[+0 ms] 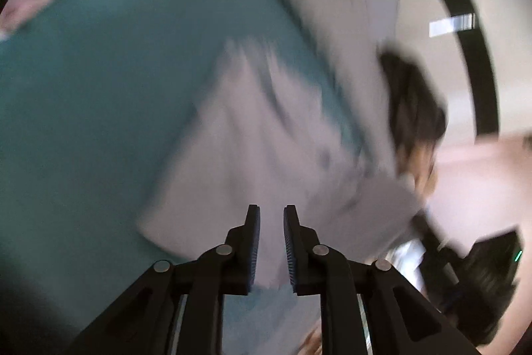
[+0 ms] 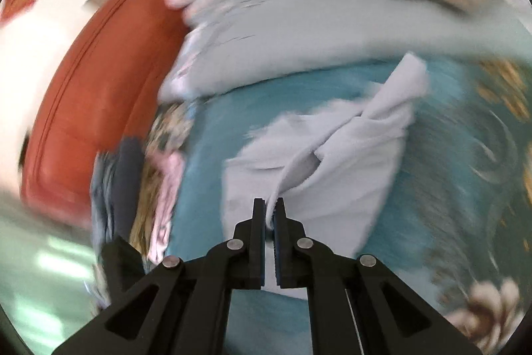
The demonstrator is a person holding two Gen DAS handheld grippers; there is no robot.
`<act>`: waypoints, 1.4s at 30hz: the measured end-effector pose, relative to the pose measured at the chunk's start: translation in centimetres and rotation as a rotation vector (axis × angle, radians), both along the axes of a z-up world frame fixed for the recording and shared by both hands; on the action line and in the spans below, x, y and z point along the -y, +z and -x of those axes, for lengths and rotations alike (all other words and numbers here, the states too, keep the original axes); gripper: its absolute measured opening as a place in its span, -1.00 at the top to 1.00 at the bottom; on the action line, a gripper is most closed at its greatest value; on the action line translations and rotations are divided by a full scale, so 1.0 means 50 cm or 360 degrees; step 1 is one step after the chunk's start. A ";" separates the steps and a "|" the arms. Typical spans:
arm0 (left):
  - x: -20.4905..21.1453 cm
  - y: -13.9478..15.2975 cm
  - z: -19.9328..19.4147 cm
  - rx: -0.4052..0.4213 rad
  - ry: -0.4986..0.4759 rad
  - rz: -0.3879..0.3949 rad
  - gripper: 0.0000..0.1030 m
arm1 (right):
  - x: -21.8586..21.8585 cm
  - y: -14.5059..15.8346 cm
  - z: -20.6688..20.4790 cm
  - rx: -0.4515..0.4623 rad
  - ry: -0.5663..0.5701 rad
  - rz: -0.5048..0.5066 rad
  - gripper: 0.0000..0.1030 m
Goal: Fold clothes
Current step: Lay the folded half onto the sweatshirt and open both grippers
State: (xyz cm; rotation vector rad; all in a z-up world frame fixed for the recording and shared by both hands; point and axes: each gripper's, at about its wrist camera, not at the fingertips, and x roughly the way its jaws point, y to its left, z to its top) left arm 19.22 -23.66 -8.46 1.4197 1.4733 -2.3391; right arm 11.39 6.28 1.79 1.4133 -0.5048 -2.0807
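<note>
The right gripper [image 2: 270, 205] is pinching a soft fold of the pale grey garment [image 2: 332, 162], lying crumpled mid-frame on the teal bedspread [image 2: 206, 155]. The left gripper [image 1: 271, 212] is hovering slightly spread above the cloth.

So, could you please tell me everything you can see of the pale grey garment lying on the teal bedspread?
The pale grey garment looks like soft, thin cloth, rumpled and partly folded, with one strip running up and away from the right gripper. It lies on the teal bedspread, and the right fingers are shut on a raised fold of it. The left gripper is open above it. Motion blur hides finer detail.
</note>
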 end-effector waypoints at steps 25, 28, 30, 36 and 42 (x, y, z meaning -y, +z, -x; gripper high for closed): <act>0.037 -0.091 0.012 0.0233 0.0039 0.0112 0.20 | 0.137 -0.185 -0.077 0.0217 0.0468 -0.0264 0.22; 0.009 -0.101 0.026 0.0223 -0.0041 0.0125 0.22 | 0.039 -0.210 -0.053 0.0321 0.0194 -0.0217 0.22; -0.009 -0.101 0.035 0.0189 -0.0097 0.0115 0.24 | -0.026 -0.227 -0.038 0.0389 0.0010 -0.0185 0.22; -0.045 -0.118 0.045 0.0220 -0.0195 0.0089 0.24 | -0.089 -0.268 -0.034 0.0513 -0.0144 -0.0064 0.22; -0.059 -0.114 0.040 0.0188 -0.0193 0.0104 0.82 | -0.094 -0.274 -0.020 0.0539 -0.0105 -0.0002 0.22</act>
